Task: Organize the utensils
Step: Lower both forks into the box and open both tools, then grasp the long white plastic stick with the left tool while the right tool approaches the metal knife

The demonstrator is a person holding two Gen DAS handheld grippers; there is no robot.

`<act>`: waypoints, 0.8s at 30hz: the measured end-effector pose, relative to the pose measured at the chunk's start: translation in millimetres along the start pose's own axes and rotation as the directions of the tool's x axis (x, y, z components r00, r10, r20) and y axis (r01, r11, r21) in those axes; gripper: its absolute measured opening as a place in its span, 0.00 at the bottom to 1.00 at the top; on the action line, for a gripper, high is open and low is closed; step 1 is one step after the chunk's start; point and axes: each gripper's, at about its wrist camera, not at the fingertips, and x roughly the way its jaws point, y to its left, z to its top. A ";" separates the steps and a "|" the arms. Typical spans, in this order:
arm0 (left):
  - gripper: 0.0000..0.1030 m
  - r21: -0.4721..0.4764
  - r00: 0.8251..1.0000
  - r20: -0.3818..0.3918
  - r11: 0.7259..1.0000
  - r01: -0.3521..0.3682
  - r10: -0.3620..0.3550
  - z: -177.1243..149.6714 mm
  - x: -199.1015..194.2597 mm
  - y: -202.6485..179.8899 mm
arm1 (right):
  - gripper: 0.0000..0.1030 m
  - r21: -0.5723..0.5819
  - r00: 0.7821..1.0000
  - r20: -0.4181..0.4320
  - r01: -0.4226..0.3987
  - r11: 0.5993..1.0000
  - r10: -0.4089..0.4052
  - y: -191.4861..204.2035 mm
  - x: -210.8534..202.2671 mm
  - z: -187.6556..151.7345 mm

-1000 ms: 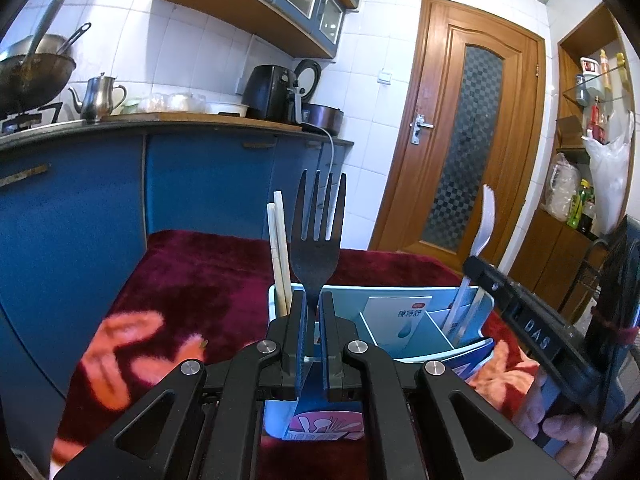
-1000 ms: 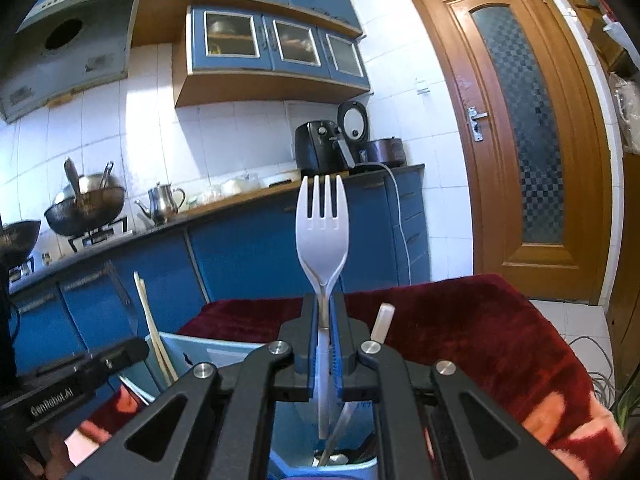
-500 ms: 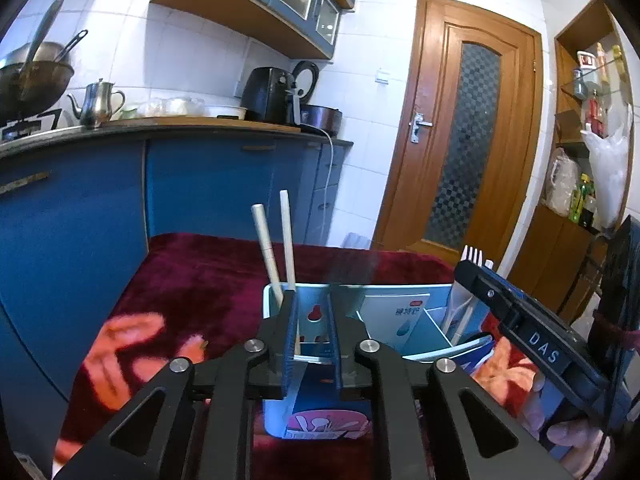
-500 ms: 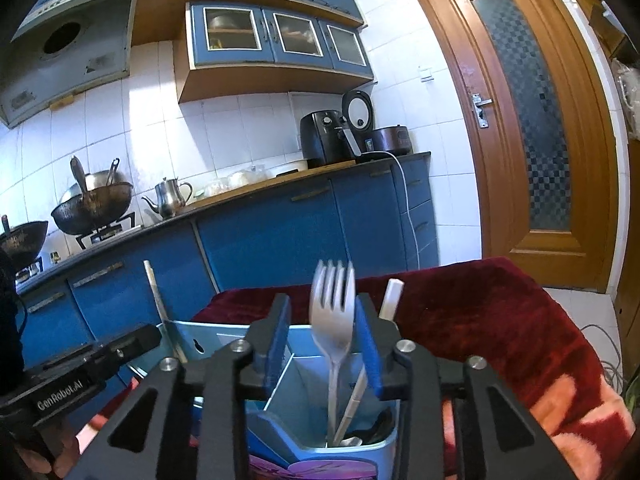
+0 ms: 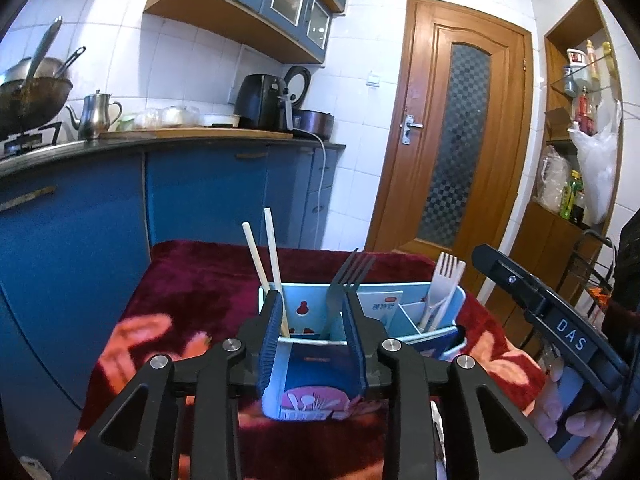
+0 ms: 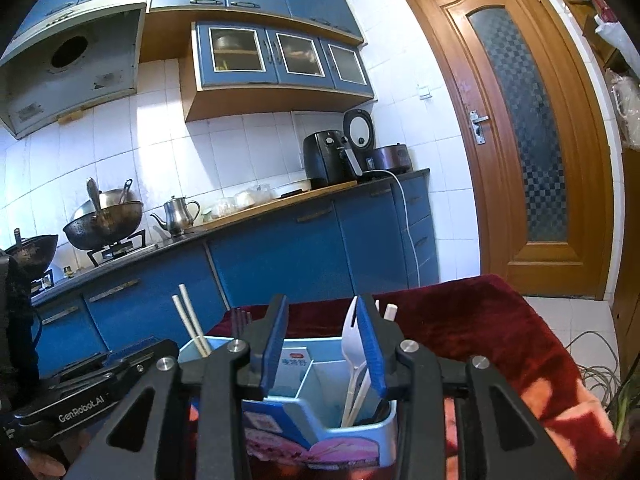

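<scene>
A light blue compartmented utensil holder (image 5: pixel 312 292) stands on a dark red blanket. A black fork (image 5: pixel 344 284) leans in its middle slot beside two chopsticks (image 5: pixel 266 260). A white fork (image 5: pixel 444 284) stands in the right slot. My left gripper (image 5: pixel 314 304) hangs just above the holder. Its jaws are opening and straddle the black fork's handle without pressing it. In the right wrist view my right gripper (image 6: pixel 322 312) is open over the holder (image 6: pixel 352 436). The white fork (image 6: pixel 352 344) stands free by its right finger, and the chopsticks (image 6: pixel 192 324) are at the left.
The blanket (image 5: pixel 200 280) covers the table. Behind it run blue cabinets (image 5: pixel 200 196) with a kettle (image 5: pixel 94 116), a wok and an air fryer on the counter. A wooden door (image 5: pixel 452 128) is at the right. A hand holds the other gripper's casing (image 5: pixel 560 328).
Both grippers let go of their forks: the black fork dropped into the middle slot, the white fork into the right slot. Both jaws spread apart and both grippers drew back and up a little.
</scene>
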 end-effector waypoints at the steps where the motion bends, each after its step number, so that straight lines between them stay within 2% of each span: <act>1: 0.31 0.005 1.000 -0.002 1.000 -0.002 0.002 0.3 -4.3 -0.8 | 0.38 -0.004 1.000 -0.002 -0.001 1.000 0.001 1.6 -3.9 0.7; 14: 0.37 0.025 0.998 -0.052 0.999 -0.025 0.026 -9.1 -54.0 1.1 | 0.42 0.022 0.999 -0.053 0.002 1.000 -0.001 11.5 -60.9 0.0; 16: 0.41 0.026 0.997 -0.066 0.999 -0.035 0.037 -13.5 -61.1 3.9 | 0.42 0.029 0.998 -0.070 0.006 1.000 -0.004 12.2 -68.4 -2.5; 24: 0.42 0.001 0.987 -0.139 0.997 -0.076 0.076 -32.1 -74.1 22.3 | 0.44 0.026 0.989 -0.150 0.005 1.000 -0.001 14.8 -89.4 -24.4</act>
